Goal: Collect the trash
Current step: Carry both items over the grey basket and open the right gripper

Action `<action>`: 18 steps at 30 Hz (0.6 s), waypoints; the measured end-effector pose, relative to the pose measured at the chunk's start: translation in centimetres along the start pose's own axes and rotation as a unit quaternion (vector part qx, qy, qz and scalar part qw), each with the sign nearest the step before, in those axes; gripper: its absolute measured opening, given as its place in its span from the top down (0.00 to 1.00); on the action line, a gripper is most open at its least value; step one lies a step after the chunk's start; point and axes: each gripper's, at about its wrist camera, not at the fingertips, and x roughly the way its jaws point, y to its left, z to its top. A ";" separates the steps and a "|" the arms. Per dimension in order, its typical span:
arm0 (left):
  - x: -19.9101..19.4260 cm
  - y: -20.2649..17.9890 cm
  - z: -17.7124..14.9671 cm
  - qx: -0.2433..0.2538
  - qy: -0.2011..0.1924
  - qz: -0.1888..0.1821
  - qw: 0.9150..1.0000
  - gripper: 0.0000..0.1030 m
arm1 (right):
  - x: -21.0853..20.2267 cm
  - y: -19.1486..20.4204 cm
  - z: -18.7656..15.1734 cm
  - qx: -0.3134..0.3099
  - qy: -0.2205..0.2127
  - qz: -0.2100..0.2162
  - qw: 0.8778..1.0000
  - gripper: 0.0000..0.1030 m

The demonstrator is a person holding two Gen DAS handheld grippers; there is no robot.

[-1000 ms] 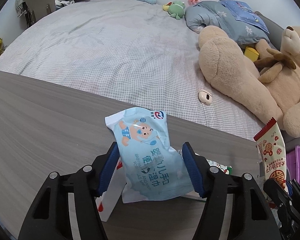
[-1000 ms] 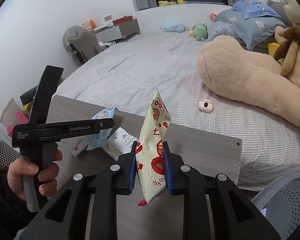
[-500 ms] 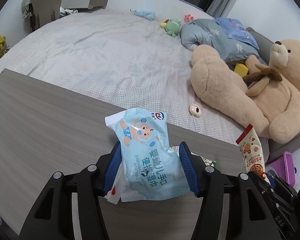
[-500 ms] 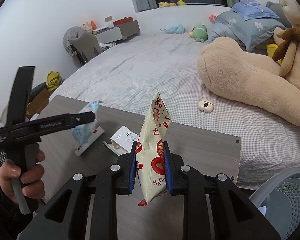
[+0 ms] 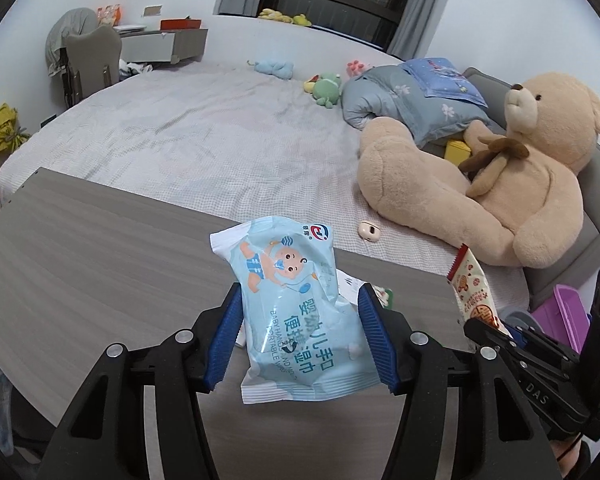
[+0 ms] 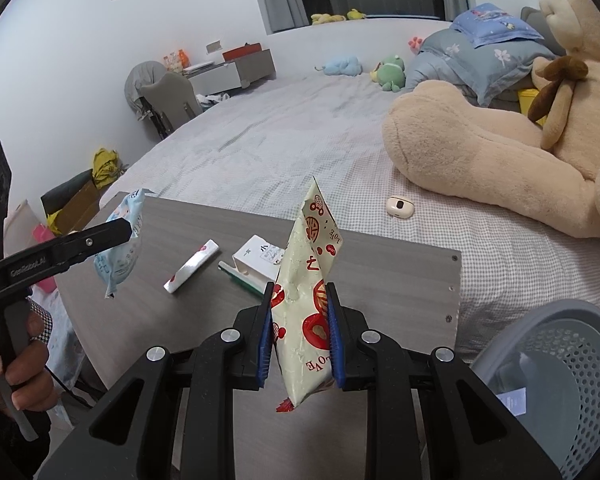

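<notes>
I have both pieces of trash off the table (image 6: 400,276) and in the air, which I judge is the carry stage toward the grey perforated bin (image 6: 560,356) at the lower right of the right wrist view. That bin sits below the table's right end, so it makes sense that each packet is held upright and clear of the wood.

My left gripper (image 5: 300,336) has its blue fingers (image 5: 224,340) clamped on the flanks of the pale blue baby-wipes pack (image 5: 296,312), gripping low so most of the pack stands above them. From the right wrist view the same pack hangs over the table's left end. My right gripper (image 6: 300,336) is closed tight on the cream and red snack wrapper (image 6: 308,292), the fingers pinching it flat.

Two pieces remain on the table: a white carton with a green strip (image 6: 256,260) and, just beside it, a small red and white sachet (image 6: 192,266), apart from each other.

What I cannot read well: the bin is cut off by the frame edge, with something pale inside I can't identify. The carton is partly hidden behind the wrapper. The left view hides almost all of the remaining litter behind the wipes pack. The person's hand (image 6: 8,360) is only partly in frame.
</notes>
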 end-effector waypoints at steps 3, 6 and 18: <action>-1.2 -1.6 -1.1 0.016 -0.006 -0.010 1.000 0.45 | -1.0 -0.3 -0.8 0.003 -0.002 -0.006 1.000 0.77; -1.8 -3.0 -2.0 0.027 -0.011 -0.020 0.999 0.45 | -2.0 -0.8 -1.6 0.007 -0.004 -0.015 1.000 0.77; -2.2 -8.6 -5.2 0.074 -0.004 -0.062 0.995 0.45 | -6.7 -4.2 -5.5 0.044 -0.017 -0.058 0.997 0.77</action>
